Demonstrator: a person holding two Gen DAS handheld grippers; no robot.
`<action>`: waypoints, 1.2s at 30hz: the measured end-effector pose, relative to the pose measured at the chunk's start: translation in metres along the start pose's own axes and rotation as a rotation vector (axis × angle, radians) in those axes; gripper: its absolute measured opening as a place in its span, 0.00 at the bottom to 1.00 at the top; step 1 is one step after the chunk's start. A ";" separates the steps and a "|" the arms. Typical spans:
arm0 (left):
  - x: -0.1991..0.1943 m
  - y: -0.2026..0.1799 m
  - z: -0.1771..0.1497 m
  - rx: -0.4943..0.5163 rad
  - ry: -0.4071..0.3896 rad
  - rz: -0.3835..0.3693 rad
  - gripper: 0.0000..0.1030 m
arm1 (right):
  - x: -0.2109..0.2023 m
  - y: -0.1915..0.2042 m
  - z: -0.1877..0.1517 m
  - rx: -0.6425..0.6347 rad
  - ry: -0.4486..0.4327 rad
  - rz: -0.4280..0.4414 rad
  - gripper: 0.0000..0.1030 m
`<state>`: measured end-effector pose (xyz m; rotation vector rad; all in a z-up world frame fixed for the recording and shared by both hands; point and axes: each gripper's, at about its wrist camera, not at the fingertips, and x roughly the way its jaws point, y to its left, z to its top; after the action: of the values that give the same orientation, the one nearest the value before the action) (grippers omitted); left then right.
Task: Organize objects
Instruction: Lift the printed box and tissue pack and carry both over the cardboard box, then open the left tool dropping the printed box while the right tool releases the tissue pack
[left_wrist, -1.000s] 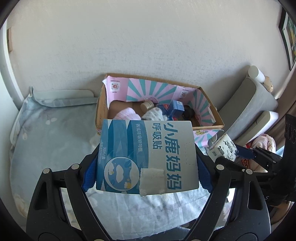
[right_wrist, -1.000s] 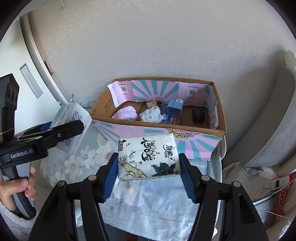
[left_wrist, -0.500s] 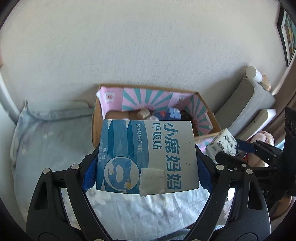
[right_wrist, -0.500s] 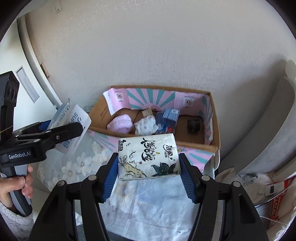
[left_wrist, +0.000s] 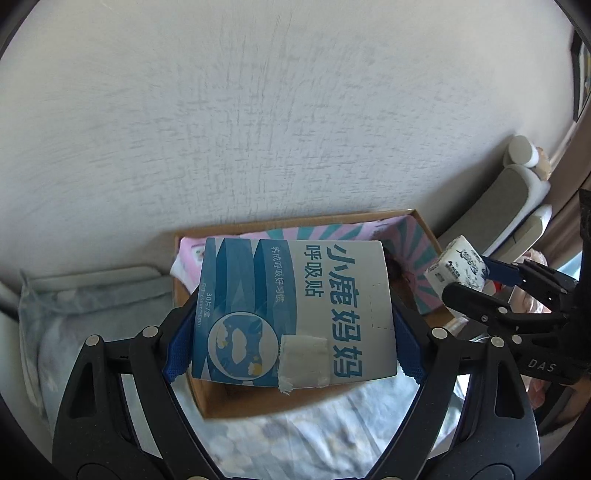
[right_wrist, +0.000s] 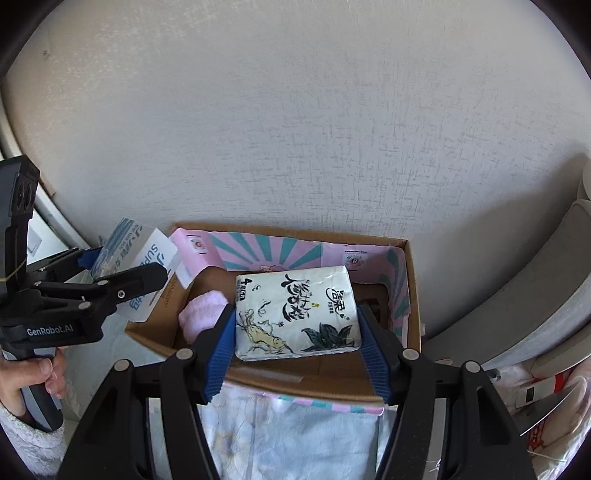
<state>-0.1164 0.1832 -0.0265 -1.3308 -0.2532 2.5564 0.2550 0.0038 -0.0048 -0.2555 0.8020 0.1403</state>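
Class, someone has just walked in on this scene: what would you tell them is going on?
A person is tidying items into an open cardboard box with pink and teal lining. The left tool grips a flat blue and white carton; the right tool grips a white printed tissue pack. Both items are over the box, neither released.

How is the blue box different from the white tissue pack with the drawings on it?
The blue box is stiff cardboard with flat faces; the tissue pack is soft, crinkly plastic. The blue box is blue and white with a taped patch; the tissue pack is white with black brush writing and leaves. The left gripper clamps the box, the right gripper the pack. Both hang above the cardboard carton.
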 end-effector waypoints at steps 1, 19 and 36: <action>0.008 0.002 0.004 0.005 0.015 0.002 0.83 | 0.006 -0.002 0.002 0.010 0.011 -0.002 0.57; 0.100 0.011 -0.004 0.085 0.188 0.015 0.83 | 0.086 -0.032 -0.016 0.137 0.225 -0.041 0.57; 0.085 0.009 0.009 0.107 0.150 0.073 1.00 | 0.089 -0.013 -0.026 0.031 0.251 -0.023 1.00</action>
<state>-0.1720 0.2000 -0.0903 -1.5067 -0.0395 2.4734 0.3012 -0.0131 -0.0840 -0.2561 1.0493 0.0750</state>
